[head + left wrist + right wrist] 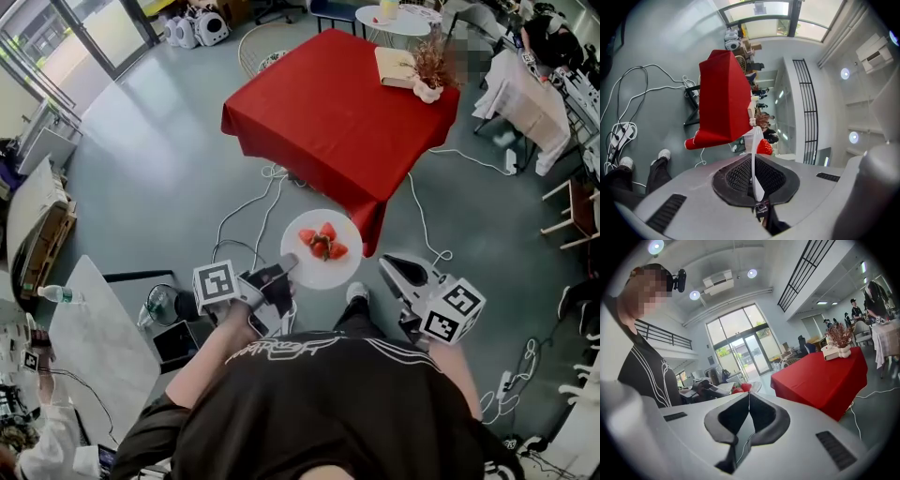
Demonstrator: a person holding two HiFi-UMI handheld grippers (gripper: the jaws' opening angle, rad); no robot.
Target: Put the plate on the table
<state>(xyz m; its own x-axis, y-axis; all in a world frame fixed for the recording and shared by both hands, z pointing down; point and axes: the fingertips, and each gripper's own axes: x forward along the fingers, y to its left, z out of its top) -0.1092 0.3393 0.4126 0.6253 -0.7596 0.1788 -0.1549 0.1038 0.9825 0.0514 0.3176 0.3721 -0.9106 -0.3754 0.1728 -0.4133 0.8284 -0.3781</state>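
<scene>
Jaws of the left gripper pinch the near rim of a white plate that carries strawberries. The plate hangs above the grey floor, just short of the red-clothed table. The right gripper sits beside the plate, its jaws pressed together and empty.

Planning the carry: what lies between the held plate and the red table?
In the head view, only grey floor with white cables separates the plate from the red table.
</scene>
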